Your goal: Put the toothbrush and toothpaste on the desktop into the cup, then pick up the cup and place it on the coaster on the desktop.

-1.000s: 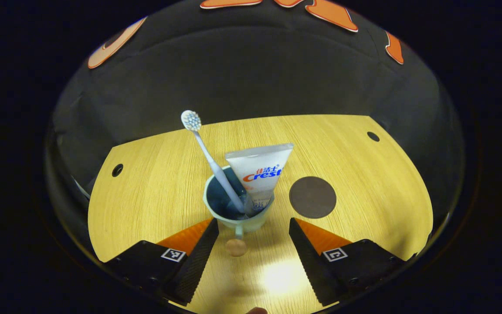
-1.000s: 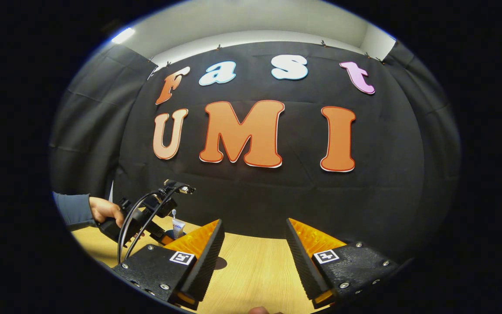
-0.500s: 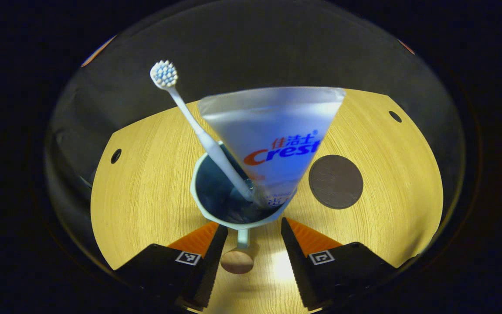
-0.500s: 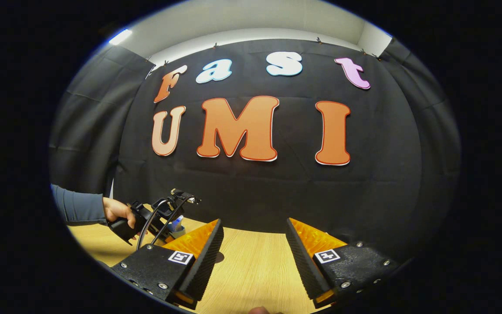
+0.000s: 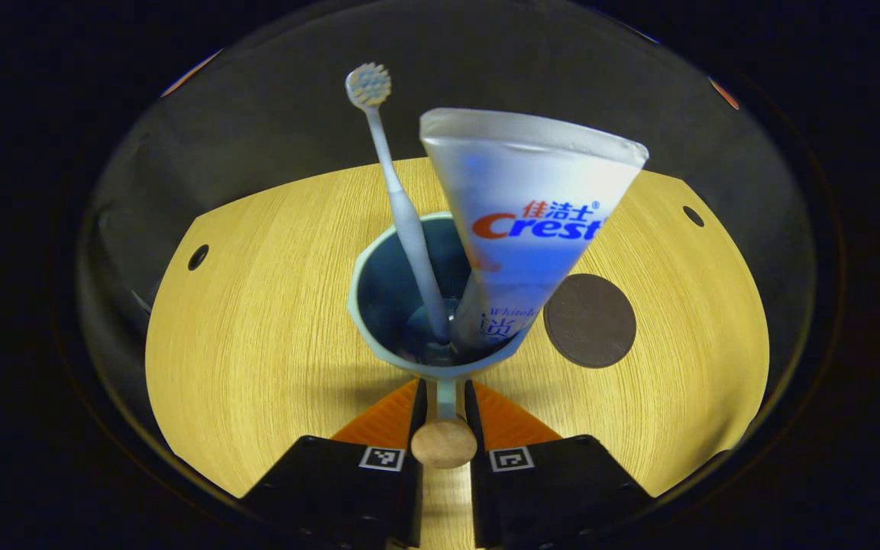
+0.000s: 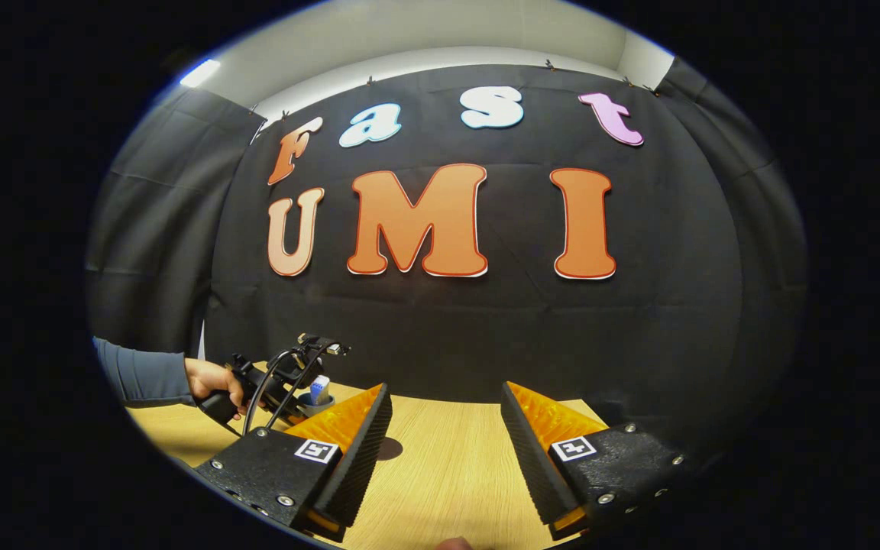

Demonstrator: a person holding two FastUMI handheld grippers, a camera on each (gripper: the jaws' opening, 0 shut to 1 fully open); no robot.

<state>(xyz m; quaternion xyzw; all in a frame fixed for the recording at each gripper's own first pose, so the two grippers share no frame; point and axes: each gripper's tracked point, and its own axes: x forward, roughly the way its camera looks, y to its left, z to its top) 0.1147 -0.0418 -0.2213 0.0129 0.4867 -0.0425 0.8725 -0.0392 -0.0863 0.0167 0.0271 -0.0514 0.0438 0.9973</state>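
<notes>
A pale blue cup with a dark inside sits at the middle of the left gripper view. A white toothbrush and a white toothpaste tube stand in it, leaning on the rim. My left gripper is shut on the cup's thin handle, just ahead of its wooden knob. The round dark coaster lies on the table just right of the cup. In the right gripper view my right gripper hangs open above the table, holding nothing. Far to its left are the left gripper and the cup.
The light wooden table has small round holes near its back corners. A hand and grey sleeve hold the left gripper. A sliver of the coaster shows beside my right gripper's left finger.
My left gripper moved in on the cup and its jaws went from open to shut on the handle. The toothbrush and tube shifted in the cup. The right gripper barely moved.
</notes>
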